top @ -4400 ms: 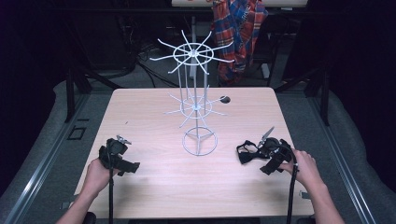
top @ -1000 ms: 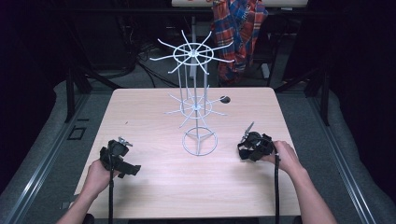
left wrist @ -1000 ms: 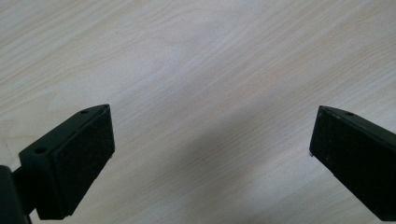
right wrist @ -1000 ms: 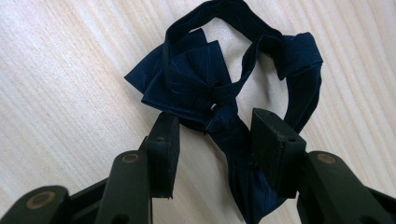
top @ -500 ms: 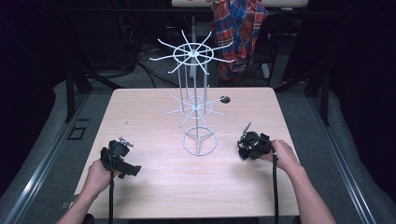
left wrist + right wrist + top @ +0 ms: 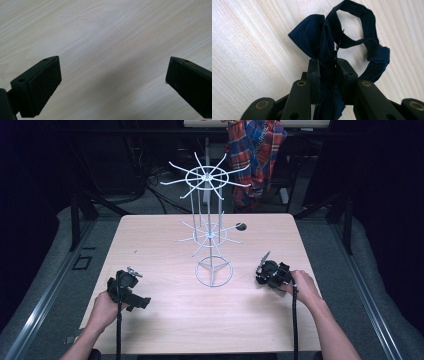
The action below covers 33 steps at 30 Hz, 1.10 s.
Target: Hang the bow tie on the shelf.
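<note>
High view, from left to right: the left gripper rests low over the wooden table near its left front part, held by the person's left hand. Its jaws stand spread wide with bare wood between them. At the table's middle stands a white wire rack. To its right, the right gripper has its jaws pressed onto a dark blue bow tie, pinching its middle, with the strap looping just beyond on the tabletop.
</note>
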### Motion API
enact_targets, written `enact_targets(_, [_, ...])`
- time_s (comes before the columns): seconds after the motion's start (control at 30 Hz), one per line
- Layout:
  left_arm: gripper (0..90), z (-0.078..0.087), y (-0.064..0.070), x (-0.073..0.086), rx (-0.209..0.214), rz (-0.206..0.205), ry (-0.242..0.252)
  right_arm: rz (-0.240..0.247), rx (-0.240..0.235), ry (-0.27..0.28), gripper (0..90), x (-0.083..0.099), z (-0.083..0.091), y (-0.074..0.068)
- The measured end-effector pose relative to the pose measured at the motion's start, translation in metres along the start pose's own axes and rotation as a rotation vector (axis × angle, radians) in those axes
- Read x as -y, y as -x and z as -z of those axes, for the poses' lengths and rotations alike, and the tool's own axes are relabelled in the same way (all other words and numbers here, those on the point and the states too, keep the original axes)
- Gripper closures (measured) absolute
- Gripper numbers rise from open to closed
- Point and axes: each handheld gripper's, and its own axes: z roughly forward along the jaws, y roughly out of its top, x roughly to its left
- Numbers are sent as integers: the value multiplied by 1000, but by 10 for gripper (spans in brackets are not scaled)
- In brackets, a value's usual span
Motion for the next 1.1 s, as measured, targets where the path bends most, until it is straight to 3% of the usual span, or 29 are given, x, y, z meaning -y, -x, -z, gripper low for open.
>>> enact_targets(0.07, [2,0,0,0,-1,0,0,-21,-15,37,741,0,1,-2])
enact_targets(0.2, [2,1,0,0,-1,0,1,-9,-7,37,741,-1,8,-1])
enact_targets(0.4, [2,1,0,0,-1,0,1,-42,-41,96,740,0,20,2])
enact_targets(0.6, [2,0,0,0,-2,1,8,-104,-88,163,740,2,29,6])
enact_targets(0.63, [2,0,0,1,-2,1,8,-99,-87,155,740,2,31,8])
enact_targets(0.7, [2,1,0,0,1,1,6,-136,-110,192,740,3,33,8])
enact_targets(0.73, [2,1,0,0,1,0,3,-128,-111,178,740,3,35,10])
enact_targets(1.1, [2,1,0,-1,6,-6,6,-233,-147,258,739,7,50,17])
